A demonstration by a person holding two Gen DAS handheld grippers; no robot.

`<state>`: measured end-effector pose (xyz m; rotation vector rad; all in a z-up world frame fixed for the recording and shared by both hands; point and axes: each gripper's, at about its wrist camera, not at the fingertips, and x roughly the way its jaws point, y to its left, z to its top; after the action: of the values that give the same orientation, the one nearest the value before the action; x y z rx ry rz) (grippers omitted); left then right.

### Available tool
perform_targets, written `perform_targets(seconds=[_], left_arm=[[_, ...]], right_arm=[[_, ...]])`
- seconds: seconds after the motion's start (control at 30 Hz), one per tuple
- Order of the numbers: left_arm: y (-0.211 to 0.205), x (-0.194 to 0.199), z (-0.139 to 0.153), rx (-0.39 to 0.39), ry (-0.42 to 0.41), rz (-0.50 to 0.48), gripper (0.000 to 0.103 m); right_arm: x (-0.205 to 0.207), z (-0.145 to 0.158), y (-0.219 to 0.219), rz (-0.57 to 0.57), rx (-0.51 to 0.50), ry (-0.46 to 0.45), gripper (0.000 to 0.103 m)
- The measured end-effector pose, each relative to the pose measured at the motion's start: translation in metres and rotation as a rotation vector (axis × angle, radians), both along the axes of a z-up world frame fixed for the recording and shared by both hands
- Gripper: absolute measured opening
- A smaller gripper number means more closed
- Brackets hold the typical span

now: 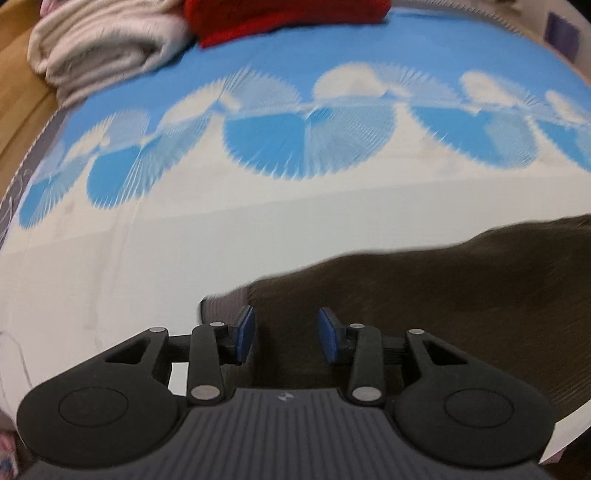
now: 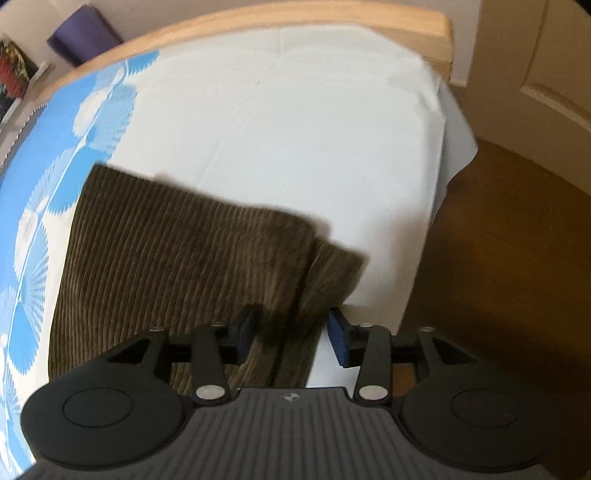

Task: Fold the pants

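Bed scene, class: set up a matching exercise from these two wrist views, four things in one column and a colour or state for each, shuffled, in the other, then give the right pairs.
Things:
1. pants
2. folded cloth at the far edge of the bed
3. rolled towel
4. left tool

Colour or state:
A. red
B. open, fingers apart over the fabric
C. dark brown corduroy, lying on the sheet
D. pale, off-white

Pairs: 1-C, 2-A, 3-D, 4-B

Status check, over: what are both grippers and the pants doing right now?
Left gripper open, empty. Right gripper open, empty. Brown corduroy pants lying folded on the bed. Nothing blocking them.
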<state>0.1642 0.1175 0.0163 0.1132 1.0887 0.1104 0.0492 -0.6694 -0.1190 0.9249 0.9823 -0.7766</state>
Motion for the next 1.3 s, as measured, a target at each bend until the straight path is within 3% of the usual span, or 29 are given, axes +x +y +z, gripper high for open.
perform_targets(seconds=[0.13,0.27,0.37,0.47,0.57,0.63,0.73,0.77,0.8,0.83,0.93,1.1,1.2,1.27,1.3], left_arm=[[-0.040,0.001,0.024,-0.037,-0.119,-0.080,0.047],[-0.084,-0.005,0.040,-0.040,-0.202,-0.186,0.055],[-0.111,-0.005,0.039,-0.040,-0.206,-0.253,0.055],[-0.130,0.000,0.036,-0.035,-0.190,-0.295,0.055],[-0.136,0.002,0.029,-0.030,-0.177,-0.315,0.055],[-0.135,0.002,0.025,-0.023,-0.173,-0.318,0.055],[-0.129,0.004,0.024,-0.017,-0.169,-0.307,0.055],[-0.127,0.004,0.023,-0.016,-0.167,-0.302,0.055],[-0.124,0.005,0.022,-0.015,-0.164,-0.295,0.055],[-0.122,0.005,0.022,-0.014,-0.161,-0.288,0.055],[-0.117,0.004,0.025,-0.019,-0.161,-0.279,0.055],[-0.117,0.004,0.025,-0.016,-0.157,-0.282,0.055],[-0.118,0.004,0.025,-0.021,-0.159,-0.284,0.055],[-0.118,0.004,0.025,-0.022,-0.157,-0.285,0.055],[-0.119,0.003,0.024,-0.020,-0.152,-0.288,0.055]], right_arm=[[-0.010,0.003,-0.010,-0.012,-0.007,-0.052,0.045],[-0.020,0.009,-0.015,0.021,-0.082,-0.110,0.045],[-0.024,0.004,-0.019,0.042,-0.044,-0.169,0.045],[-0.022,-0.006,-0.018,0.056,-0.028,-0.162,0.047],[-0.021,-0.009,-0.020,0.037,-0.032,-0.174,0.049],[-0.018,-0.009,-0.021,0.024,-0.028,-0.190,0.058],[-0.016,-0.007,-0.021,-0.008,-0.040,-0.188,0.058],[-0.016,-0.006,-0.021,-0.017,-0.043,-0.194,0.057],[-0.015,-0.003,-0.021,-0.017,-0.055,-0.203,0.048],[-0.015,-0.001,-0.021,-0.003,-0.062,-0.211,0.032],[-0.012,0.002,-0.018,0.044,-0.101,-0.194,0.009],[-0.036,0.027,-0.019,-0.049,-0.128,-0.264,0.007],[-0.037,0.013,-0.024,-0.026,-0.080,-0.187,0.008],[-0.043,-0.003,-0.029,-0.087,-0.019,-0.129,0.010],[-0.046,-0.008,-0.032,-0.113,0.011,-0.140,0.018]])
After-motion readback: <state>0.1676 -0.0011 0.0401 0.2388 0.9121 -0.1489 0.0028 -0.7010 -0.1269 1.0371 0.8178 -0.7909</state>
